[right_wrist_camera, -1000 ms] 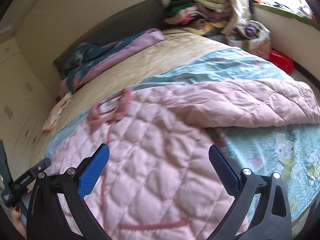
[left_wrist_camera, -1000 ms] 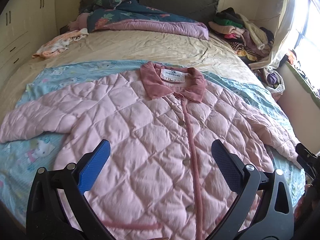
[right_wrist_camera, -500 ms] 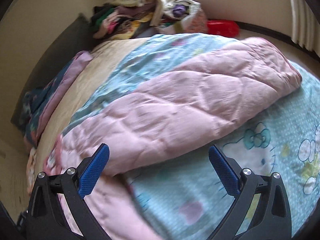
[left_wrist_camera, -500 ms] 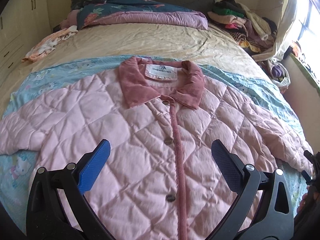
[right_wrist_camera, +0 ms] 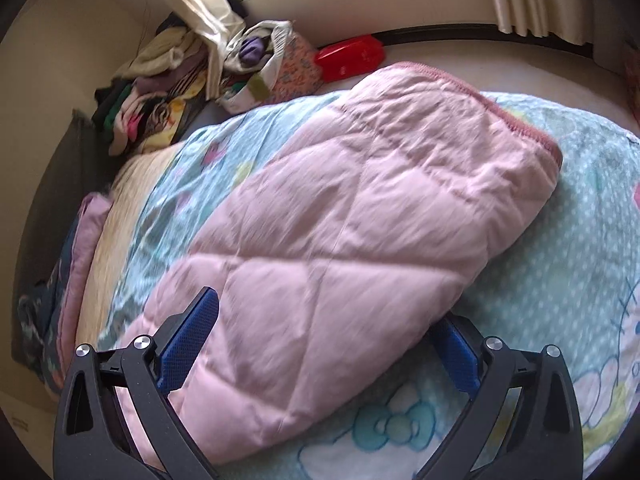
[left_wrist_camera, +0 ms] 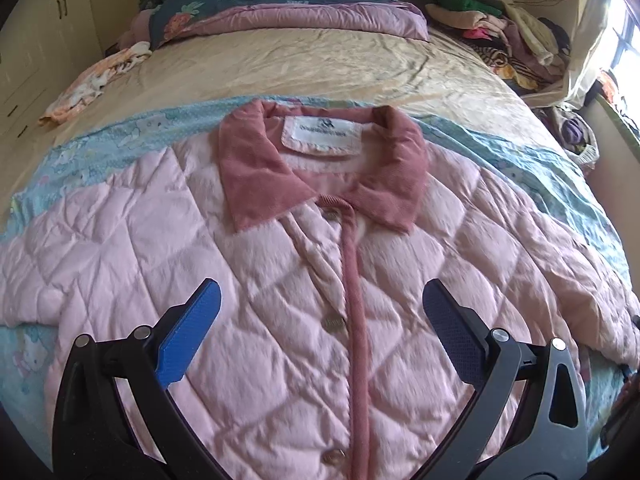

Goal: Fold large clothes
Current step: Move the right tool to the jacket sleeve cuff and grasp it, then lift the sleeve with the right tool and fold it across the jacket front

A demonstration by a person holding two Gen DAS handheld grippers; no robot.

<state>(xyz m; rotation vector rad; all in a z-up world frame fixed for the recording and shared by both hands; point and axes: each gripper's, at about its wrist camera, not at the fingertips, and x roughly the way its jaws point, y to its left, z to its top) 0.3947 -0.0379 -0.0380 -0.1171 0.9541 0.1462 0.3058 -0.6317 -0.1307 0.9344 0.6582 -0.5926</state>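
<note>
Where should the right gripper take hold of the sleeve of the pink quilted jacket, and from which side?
Probably at the sleeve's ribbed dusty-pink cuff: it is the free, thin end. The open right gripper could slide in low along the light blue cartoon-print sheet.

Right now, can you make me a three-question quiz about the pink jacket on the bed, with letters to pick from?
1. Where does the jacket lie?
A. on a chair
B. on the blue blanket on the bed
C. on the floor

2. What colour is the collar?
A. green
B. yellow
C. darker pink

3. How is the right hand-held gripper?
A. open around the sleeve
C. shut on a button
B. out of view

Answers:
1 B, the blue blanket shows around the jacket.
2 C, the collar is a deeper pink than the quilted body.
3 A, its fingers stand wide apart, one on each side of the sleeve.
</note>
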